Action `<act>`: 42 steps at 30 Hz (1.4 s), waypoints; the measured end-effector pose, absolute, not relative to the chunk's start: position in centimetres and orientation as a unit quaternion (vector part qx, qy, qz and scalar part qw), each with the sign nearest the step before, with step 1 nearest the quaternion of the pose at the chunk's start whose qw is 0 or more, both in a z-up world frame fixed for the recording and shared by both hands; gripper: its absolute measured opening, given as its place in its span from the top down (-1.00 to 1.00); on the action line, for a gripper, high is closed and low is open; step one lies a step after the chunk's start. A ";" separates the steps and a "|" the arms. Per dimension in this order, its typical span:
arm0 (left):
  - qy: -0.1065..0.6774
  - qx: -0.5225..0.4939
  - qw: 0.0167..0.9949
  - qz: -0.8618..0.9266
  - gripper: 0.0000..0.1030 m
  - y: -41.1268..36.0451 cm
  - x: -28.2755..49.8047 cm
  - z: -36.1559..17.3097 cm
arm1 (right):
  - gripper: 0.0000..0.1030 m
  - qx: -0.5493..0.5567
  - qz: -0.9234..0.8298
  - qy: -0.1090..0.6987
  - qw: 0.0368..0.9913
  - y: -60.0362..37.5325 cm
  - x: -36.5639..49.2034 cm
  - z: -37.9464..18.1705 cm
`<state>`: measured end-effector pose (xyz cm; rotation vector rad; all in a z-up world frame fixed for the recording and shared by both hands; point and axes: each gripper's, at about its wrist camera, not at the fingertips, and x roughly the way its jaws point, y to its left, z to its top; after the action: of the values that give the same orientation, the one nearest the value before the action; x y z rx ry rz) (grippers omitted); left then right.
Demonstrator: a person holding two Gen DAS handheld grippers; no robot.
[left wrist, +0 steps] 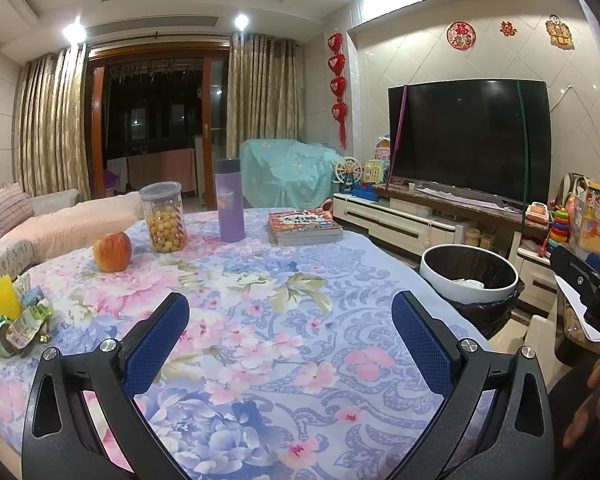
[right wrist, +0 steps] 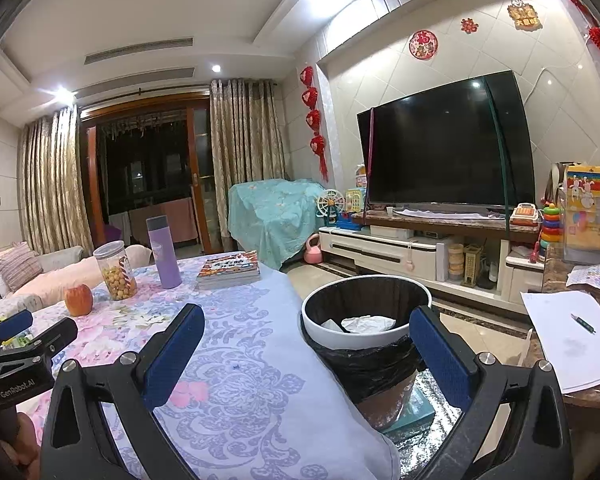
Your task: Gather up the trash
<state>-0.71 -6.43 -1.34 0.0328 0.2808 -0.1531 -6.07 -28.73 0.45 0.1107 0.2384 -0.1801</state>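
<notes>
Hovering over floral table (left wrist: 284, 280), left claw (left wrist: 290, 328) wide, empty, right claw (right wrist: 308, 344) wide, empty

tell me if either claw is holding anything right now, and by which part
Nothing is held. The left claw and the right claw are both open, with nothing between their blue pads; the crumpled wrappers lie untouched on the floral tablecloth.

Wrappers (left wrist: 16, 320) lie on table (left wrist: 260, 280)'s left; bin (left wrist: 470, 276) stands right

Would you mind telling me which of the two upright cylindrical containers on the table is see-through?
The clear jar of yellow balls, beside the apple, is the see-through one. The purple flask next to it is opaque, so its contents are hidden.
</notes>
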 end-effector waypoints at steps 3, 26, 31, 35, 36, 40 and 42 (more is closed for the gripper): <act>0.140 0.017 0.987 -0.077 -1.00 -6.5 -0.7 -1.3 | -1.00 0.055 -0.089 0.119 0.987 -28.7 -6.0 0.4; 0.152 0.020 0.985 -0.081 -1.00 -6.2 0.6 -1.9 | -1.00 0.057 -0.085 0.128 0.986 -28.7 -5.2 0.5; 0.152 0.020 0.985 -0.081 -1.00 -6.3 0.6 -1.9 | -1.00 0.058 -0.084 0.132 0.986 -29.0 -5.0 0.3; 0.152 0.020 0.985 -0.083 -1.00 -6.1 0.7 -1.9 | -1.00 0.058 -0.084 0.132 0.986 -29.0 -4.9 0.3; 0.152 0.021 0.985 -0.082 -1.00 -6.1 0.6 -1.9 | -1.00 0.058 -0.084 0.132 0.986 -29.0 -5.0 0.3; 0.150 0.023 0.985 -0.085 -1.00 -6.0 0.9 -1.9 | -1.00 0.058 -0.084 0.132 0.986 -29.0 -4.9 0.3; 0.151 0.024 0.984 -0.088 -1.00 -6.0 1.0 -1.9 | -1.00 0.059 -0.083 0.133 0.986 -29.1 -4.8 0.3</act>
<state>1.00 -6.00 -1.94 0.0487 0.3031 -0.1768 -4.80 -29.08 0.29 0.1184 0.2677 -0.1668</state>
